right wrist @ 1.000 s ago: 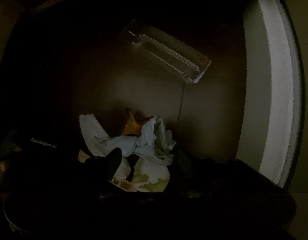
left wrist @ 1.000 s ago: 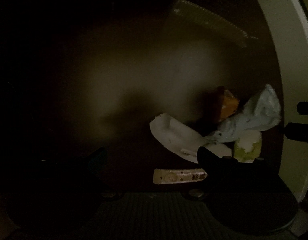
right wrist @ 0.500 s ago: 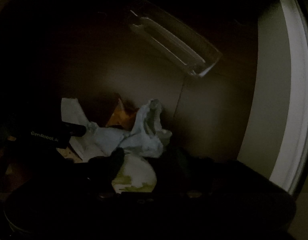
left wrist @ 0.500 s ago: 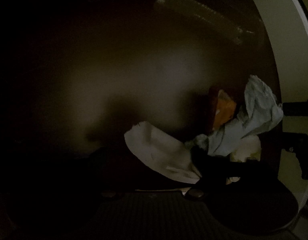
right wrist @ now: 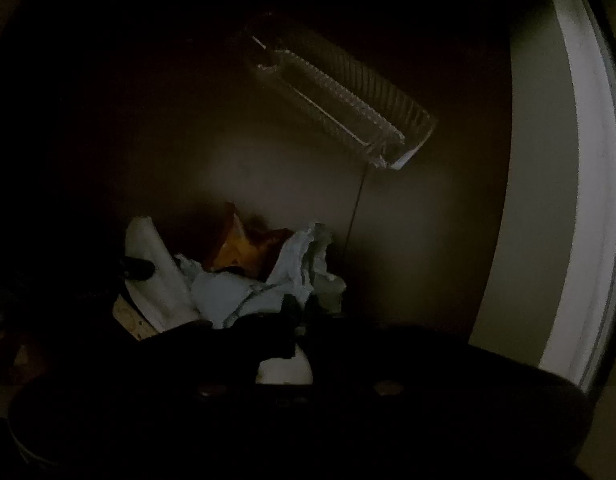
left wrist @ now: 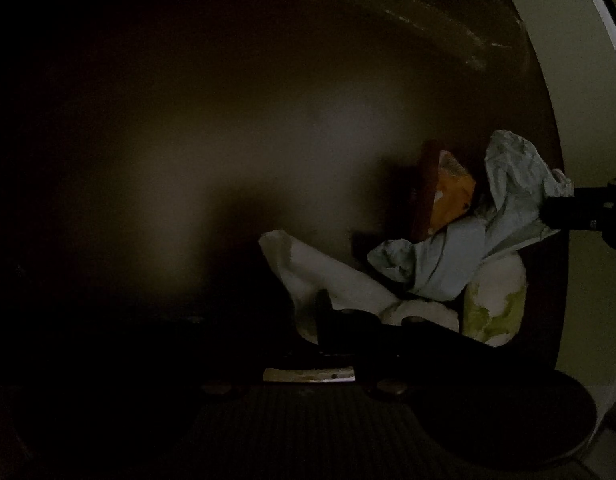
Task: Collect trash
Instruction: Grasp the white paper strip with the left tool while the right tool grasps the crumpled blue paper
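Observation:
A heap of trash lies on a dark table: a crumpled pale blue tissue (left wrist: pixel 503 220), a white paper wrapper (left wrist: pixel 327 276), an orange snack packet (left wrist: pixel 451 196) and a white-green wrapper (left wrist: pixel 495 304). The same heap shows in the right wrist view: tissue (right wrist: pixel 276 284), white wrapper (right wrist: pixel 160 276), orange packet (right wrist: pixel 244 244). My left gripper (left wrist: pixel 327 320) is at the white wrapper, its fingers lost in the dark. My right gripper (right wrist: pixel 292 320) is at the blue tissue, its fingers dark silhouettes. The right gripper's tip also shows in the left wrist view (left wrist: pixel 579 208), beside the tissue.
A clear ribbed plastic container (right wrist: pixel 339 100) lies on the dark table beyond the heap; it is faint in the left wrist view (left wrist: pixel 407 8). A pale wall with a white trim (right wrist: pixel 583 160) runs along the right. The scene is very dark.
Both grippers have moved in closer to the heap. The left one now reaches the white wrapper; the right one now overlaps the blue tissue and hides the white-green wrapper.

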`<state>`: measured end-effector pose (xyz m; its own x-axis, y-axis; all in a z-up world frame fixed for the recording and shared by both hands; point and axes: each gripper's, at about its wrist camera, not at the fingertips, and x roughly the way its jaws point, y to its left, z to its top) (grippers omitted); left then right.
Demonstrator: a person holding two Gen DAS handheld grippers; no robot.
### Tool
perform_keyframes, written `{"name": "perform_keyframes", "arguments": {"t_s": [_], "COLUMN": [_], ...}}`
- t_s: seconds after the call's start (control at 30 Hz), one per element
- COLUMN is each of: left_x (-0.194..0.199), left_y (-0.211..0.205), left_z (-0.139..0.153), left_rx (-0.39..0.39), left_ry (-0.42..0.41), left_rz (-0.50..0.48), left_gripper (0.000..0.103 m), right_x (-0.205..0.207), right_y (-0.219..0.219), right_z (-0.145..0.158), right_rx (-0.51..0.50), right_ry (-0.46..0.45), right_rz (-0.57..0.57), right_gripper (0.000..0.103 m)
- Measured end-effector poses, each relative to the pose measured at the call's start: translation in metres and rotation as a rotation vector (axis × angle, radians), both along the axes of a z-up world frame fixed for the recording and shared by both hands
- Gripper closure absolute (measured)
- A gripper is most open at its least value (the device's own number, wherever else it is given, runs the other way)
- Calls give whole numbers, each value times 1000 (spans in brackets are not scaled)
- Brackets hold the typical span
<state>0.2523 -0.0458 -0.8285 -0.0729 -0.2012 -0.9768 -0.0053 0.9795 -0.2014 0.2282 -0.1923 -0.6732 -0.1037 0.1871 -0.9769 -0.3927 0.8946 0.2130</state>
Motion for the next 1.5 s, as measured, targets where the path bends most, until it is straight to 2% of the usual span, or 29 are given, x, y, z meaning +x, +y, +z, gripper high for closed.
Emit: {"name": "perform_keyframes", "arguments": {"t_s": [0.47, 0.6, 0.7, 0.77, 0.8, 0.83, 0.87, 0.9, 1.13, 1.37, 1.5], "left_x": [5, 0, -4, -6, -8, -10, -12, -13, -15, -17, -21], "left_y": [25, 24, 14, 10, 6, 4, -1, -6, -37, -65, -69], "left_z": [40, 39, 37, 33, 31, 29, 29, 30, 14, 3, -4], "left_rx": [13, -129, -152, -170, -172, -162, -136, -112, -42, -70, -75], "left_ry": [-54, 12, 33, 67, 81, 89, 90, 82, 108, 93, 104], "left_rz": [27, 90, 81, 106, 129, 145, 152, 154, 172, 200, 206], "left_gripper": [98, 98, 94, 82, 63, 33, 23, 17, 17, 18, 38], "right_x": [5, 4, 4, 4, 5, 4, 4, 4, 4, 3, 3], "right_y": [-11, -9, -7, -7, -6, -6, -9, -9, -11, -10, -10], "right_z": [46, 45, 43, 43, 42, 42, 44, 43, 39, 35, 34], "right_rx": [46, 31, 31, 36, 37, 36, 37, 36, 49, 56, 54], "right_ry": [-110, -117, -119, -117, -118, -119, -118, -115, -116, -106, -101], "right_rz": [-3, 10, 9, 3, 3, 4, 4, 0, -16, -15, -8], "right_gripper": [103, 103, 103, 103, 103, 103, 103, 103, 103, 103, 103]}}
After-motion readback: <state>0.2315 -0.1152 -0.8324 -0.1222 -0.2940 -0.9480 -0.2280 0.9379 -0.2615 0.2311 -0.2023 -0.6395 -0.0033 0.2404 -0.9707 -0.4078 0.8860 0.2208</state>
